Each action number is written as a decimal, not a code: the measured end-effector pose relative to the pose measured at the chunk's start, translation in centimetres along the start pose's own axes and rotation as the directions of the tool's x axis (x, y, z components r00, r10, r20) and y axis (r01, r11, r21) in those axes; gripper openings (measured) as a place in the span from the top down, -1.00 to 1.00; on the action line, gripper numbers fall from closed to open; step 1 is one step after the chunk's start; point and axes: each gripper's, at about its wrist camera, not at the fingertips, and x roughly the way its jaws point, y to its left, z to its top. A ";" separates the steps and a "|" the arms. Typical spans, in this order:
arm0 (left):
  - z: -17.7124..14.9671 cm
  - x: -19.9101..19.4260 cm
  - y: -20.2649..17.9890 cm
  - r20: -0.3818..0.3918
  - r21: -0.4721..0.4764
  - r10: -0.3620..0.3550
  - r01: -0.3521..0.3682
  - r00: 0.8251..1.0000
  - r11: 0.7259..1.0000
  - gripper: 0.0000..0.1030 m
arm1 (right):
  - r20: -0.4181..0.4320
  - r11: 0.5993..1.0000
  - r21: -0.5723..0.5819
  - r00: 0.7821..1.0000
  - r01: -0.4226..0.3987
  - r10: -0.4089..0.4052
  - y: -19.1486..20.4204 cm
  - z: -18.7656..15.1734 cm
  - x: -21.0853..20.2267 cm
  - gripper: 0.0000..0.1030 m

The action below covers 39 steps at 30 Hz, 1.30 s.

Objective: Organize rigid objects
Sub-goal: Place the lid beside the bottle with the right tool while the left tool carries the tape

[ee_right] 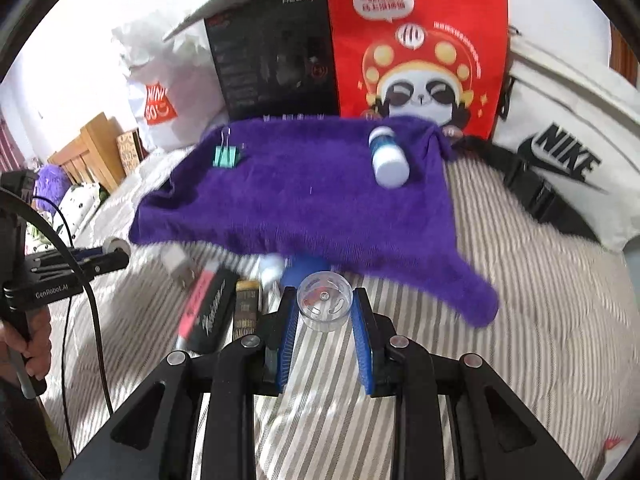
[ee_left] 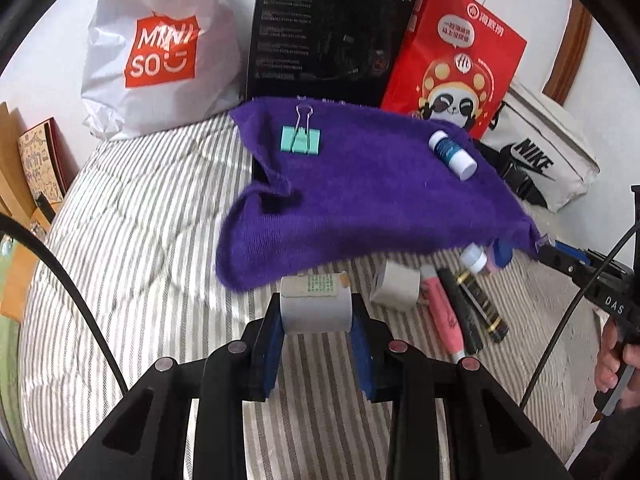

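Two gripping sets of fingers: left [ee_left: 316,316] on white roll [ee_left: 314,304], right [ee_right: 325,304] on clear spool [ee_right: 325,299].

Fuzzy purple cloth [ee_left: 360,200] (knit-looking), striped woven bedsheet [ee_left: 140,240], clear glossy plastic cap [ee_right: 325,302], matt paper roll [ee_left: 316,306].

Everything is placed relative to the cloth [ee_left: 360,200], which is spread on the bed [ee_left: 140,240]. On it, a binder clip [ee_left: 301,140] is set toward the left and a small bottle [ee_left: 452,154] toward the right, well apart. Behind the cloth, a plastic bag [ee_left: 156,48], a box [ee_left: 328,28] and a paper bag [ee_left: 456,56] are stood in a row (left to right). A pouch [ee_left: 548,148] is laid to its right. Before its near edge, a tape roll [ee_left: 394,286] and pens [ee_left: 460,308] are laid together.
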 end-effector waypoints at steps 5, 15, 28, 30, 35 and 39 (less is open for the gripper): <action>3.0 -0.4 -0.1 0.025 0.019 0.009 -0.009 1.000 1.000 0.43 | 0.028 1.000 -0.011 1.000 0.007 -0.006 -0.7 3.4 -0.5 0.48; 10.8 0.1 -0.4 0.063 0.043 -0.023 0.020 0.998 0.999 0.43 | 0.086 0.997 -0.069 0.996 -0.027 0.033 -1.3 12.7 -0.3 0.48; 14.6 6.5 -0.3 0.011 0.032 -0.027 0.027 1.000 0.999 0.43 | -0.027 0.999 -0.039 1.000 0.005 -0.006 -4.5 12.7 6.3 0.48; 14.7 6.8 -0.5 0.005 0.047 -0.018 0.018 1.000 0.999 0.43 | -0.035 0.999 -0.045 0.999 0.004 -0.006 -4.7 12.6 6.4 0.48; 14.3 6.2 0.1 0.001 0.045 -0.022 0.022 1.000 0.999 0.43 | -0.067 0.997 -0.074 0.998 0.017 -0.022 -5.0 12.3 6.7 0.48; 13.3 6.3 1.2 -0.005 0.019 -0.013 0.013 1.000 1.000 0.43 | -0.123 0.996 -0.084 0.992 0.017 -0.027 -5.8 11.6 7.9 0.48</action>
